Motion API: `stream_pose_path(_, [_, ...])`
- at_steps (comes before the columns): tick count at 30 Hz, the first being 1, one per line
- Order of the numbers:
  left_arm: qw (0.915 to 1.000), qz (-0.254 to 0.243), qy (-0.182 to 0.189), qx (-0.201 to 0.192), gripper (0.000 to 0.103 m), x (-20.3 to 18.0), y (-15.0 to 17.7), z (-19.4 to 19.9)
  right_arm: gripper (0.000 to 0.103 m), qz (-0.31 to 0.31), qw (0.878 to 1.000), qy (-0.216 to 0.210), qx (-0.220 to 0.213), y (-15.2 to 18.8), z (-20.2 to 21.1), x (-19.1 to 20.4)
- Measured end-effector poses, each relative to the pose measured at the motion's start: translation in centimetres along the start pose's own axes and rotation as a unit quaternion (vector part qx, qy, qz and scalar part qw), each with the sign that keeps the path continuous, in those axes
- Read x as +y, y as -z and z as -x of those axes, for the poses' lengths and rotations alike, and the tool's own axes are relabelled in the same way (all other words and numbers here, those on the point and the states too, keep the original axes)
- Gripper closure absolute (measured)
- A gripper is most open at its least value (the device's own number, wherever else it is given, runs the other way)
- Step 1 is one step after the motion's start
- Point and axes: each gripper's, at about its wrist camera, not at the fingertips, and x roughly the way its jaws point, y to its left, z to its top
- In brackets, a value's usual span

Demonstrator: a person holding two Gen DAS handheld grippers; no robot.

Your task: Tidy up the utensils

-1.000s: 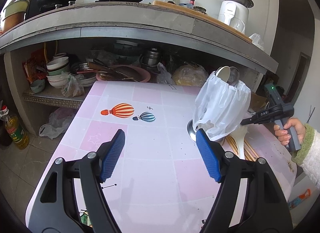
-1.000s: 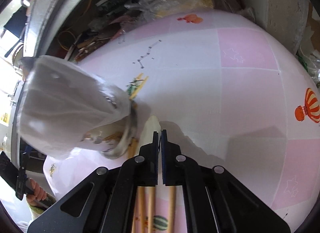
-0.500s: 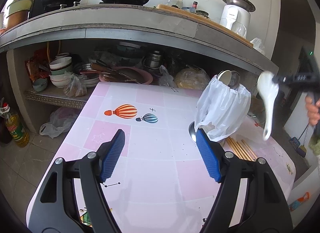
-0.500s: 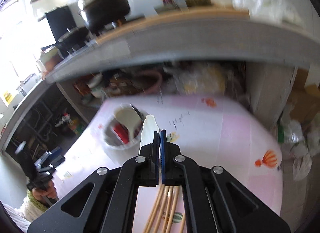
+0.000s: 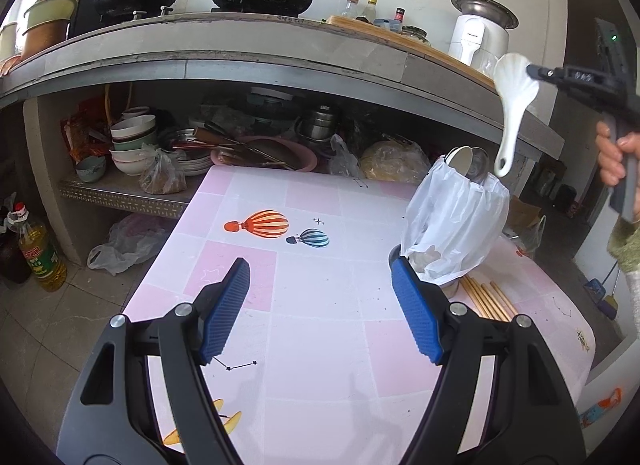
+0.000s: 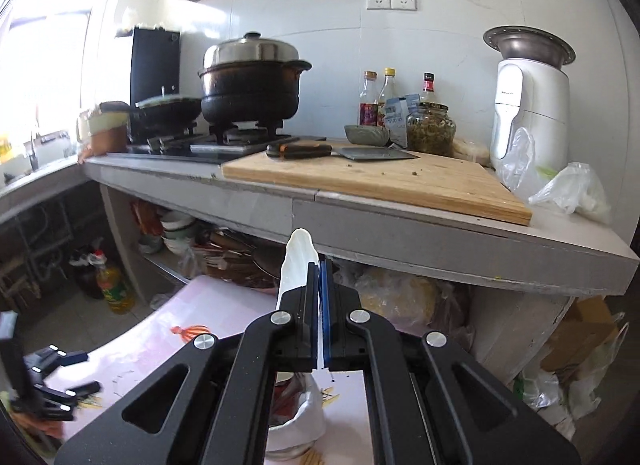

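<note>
My right gripper (image 6: 320, 293) is pinched tight on the white ceramic spoon (image 5: 513, 101) — bowl end between the pads, handle hanging down. In the left wrist view the spoon is up in the air above the utensil holder (image 5: 454, 225), handle tip just over its opening, not touching that I can tell. The holder is wrapped in a white plastic bag and stands near the right edge of the tabletop (image 5: 320, 305), with two spoon bowls already poking out of its top. A bundle of wooden chopsticks (image 5: 486, 299) lies flat on the tabletop just beside the holder's base, toward the near right corner. My left gripper (image 5: 320, 305) is spread wide with nothing between the blue pads, hovering over the middle of the tabletop; its right pad overlaps the holder's base in view — contact I can't tell. From the right wrist view the holder sits below the gripper, partly hidden.
</note>
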Motion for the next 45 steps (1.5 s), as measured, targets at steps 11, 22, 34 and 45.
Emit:
stream_pose_path(11, [1.0, 0.004, -0.005, 0.001, 0.033, 0.5, 0.0, 0.2, 0.101, 0.025, 0.998, -0.005, 0.053, 6.2, -3.4, 1.8])
stream_pose_path(22, [0.9996, -0.018, 0.021, 0.008, 0.033, -2.4, 0.2, 0.3, 0.097, -0.1, 0.988, -0.079, 0.084, 9.2, -2.3, -1.9])
stream_pose_path(34, [0.9934, -0.048, 0.094, 0.044, 0.033, -8.6, 1.8, -1.5, 0.076, -0.239, 0.966, -0.072, 0.064, 14.1, 3.8, -8.1])
stream_pose_path(45, [0.9666, -0.091, 0.174, 0.165, 0.052, -18.0, 5.8, -8.8, 0.079, -0.224, 0.951, -0.018, 0.211, 27.1, 4.6, -5.7])
